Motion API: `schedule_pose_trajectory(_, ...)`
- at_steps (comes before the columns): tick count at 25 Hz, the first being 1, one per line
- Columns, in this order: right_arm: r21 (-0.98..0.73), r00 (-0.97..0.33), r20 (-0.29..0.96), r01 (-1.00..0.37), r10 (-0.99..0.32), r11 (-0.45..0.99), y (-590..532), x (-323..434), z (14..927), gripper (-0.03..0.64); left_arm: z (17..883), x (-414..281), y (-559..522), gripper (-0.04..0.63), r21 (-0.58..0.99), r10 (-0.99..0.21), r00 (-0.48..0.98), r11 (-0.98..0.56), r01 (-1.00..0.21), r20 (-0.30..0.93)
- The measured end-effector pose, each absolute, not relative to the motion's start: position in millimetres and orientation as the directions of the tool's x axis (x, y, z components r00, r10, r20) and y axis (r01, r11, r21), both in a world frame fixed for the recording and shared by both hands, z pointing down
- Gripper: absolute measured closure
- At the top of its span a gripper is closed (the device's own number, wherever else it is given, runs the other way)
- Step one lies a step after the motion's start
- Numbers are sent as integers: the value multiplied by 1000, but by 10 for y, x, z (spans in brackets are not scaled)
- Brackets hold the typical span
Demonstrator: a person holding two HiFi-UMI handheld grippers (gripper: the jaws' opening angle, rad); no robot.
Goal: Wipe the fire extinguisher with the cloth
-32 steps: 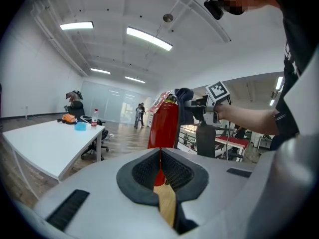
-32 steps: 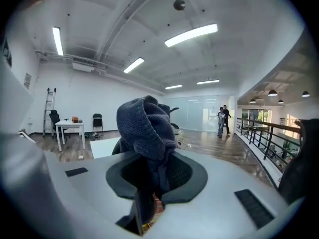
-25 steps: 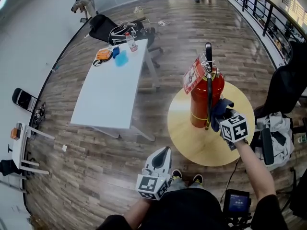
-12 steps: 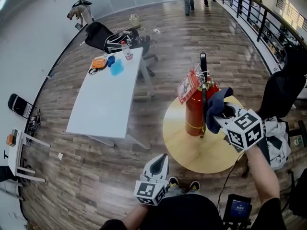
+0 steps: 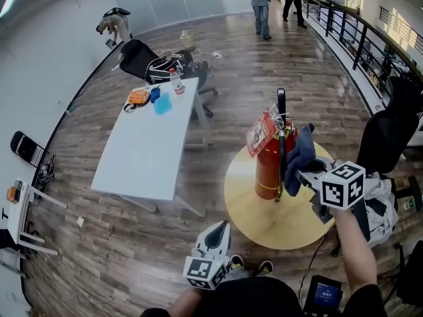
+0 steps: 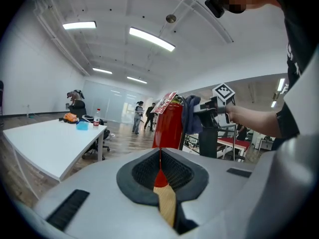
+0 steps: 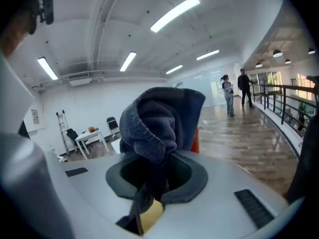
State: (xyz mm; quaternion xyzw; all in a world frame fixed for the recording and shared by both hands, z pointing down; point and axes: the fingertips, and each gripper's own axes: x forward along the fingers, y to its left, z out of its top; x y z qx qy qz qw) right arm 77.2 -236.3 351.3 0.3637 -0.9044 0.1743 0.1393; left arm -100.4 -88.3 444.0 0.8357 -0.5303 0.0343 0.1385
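A red fire extinguisher [image 5: 268, 167] with a black hose and a red tag stands upright on a round yellow table [image 5: 254, 213]. My right gripper [image 5: 305, 172] is shut on a dark blue cloth [image 5: 301, 154], which is pressed against the extinguisher's upper right side. In the right gripper view the bunched cloth [image 7: 157, 121] fills the space above the jaws, with a sliver of red extinguisher [image 7: 195, 142] behind it. My left gripper [image 5: 223, 226] hangs low near my body, shut and empty. In the left gripper view the extinguisher [image 6: 168, 128] and cloth [image 6: 191, 114] stand ahead.
A long white table [image 5: 149, 140] at the left carries a bottle [image 5: 176, 83], a blue cup and an orange item. Black chairs [image 5: 383, 134] and a bundle of fabric stand at the right by a railing [image 5: 350, 38]. Two people [image 5: 261, 5] walk at the far end.
My right gripper has carried the cloth up the extinguisher's right side, from mid-body to near the top. The left gripper stays low and shut.
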Motion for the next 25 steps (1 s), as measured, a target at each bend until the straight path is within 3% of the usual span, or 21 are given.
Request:
schedule_pose_trajectory(5, -152, -534, 668, -780, -518, 608, -2420, 890, 5011, 545, 4471, -1011, -864, 572, 202, -876, 433, -395, -896, 213)
schedule_pose_trajectory(8, -154, -479, 736, -806, -479, 571, -2511, 984, 5511, 545, 4470, -1042, -855, 572, 202, -878, 428, -389, -899, 216)
schedule_pose_trajectory(11, -86, -458, 750, -782, -476, 617, -2492, 982, 5457, 545, 4478, -1078, -853, 572, 205, -881, 421, -380, -902, 216)
schedule_pose_trajectory(14, -14, -508, 693, -719, -512, 695, -2402, 836, 4881, 546, 4493, -1068, -869, 572, 207, -879, 425, -383, -900, 217)
schedule_pose_trajectory(19, 6, -672, 431, -665, -602, 747, -2269, 584, 3252, 546, 4462, -985, -887, 572, 210, -872, 446, -406, -889, 203)
schedule_pose_trajectory(22, -63, -758, 308, -620, -576, 782, -2221, 475, 2601, 545, 4460, -933, -898, 572, 209, -868, 456, -417, -884, 196)
schedule_pose_trajectory(25, -9, -739, 361, -612, -568, 791, -2277, 330, 2634, 546, 4486, -917, -890, 572, 210, -868, 456, -417, -884, 198)
